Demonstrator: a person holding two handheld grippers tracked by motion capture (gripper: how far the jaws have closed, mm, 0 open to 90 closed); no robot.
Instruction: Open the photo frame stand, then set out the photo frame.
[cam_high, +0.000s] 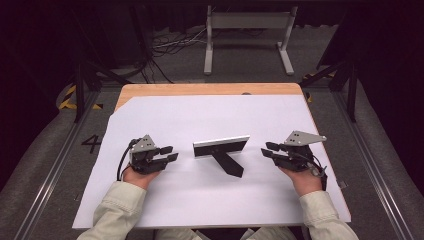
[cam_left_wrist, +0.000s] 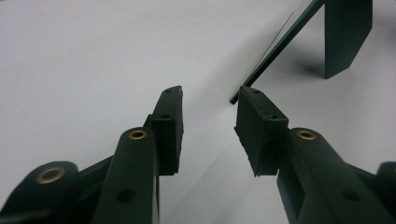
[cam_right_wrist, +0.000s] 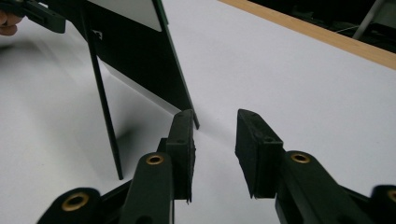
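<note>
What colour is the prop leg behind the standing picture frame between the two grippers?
Black, like the picture frame's back; the flat prop leg shows best in the high view.

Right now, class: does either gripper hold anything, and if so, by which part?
Nothing is held. The left gripper and right gripper both stand open, empty, on either side of the standing photo frame.

From above my side, the high camera looks forward and down on the whole desk (cam_high: 150, 91). Each tool's camera rides low and close, facing inward; both share the standing photo frame (cam_high: 220, 147) between them.
</note>
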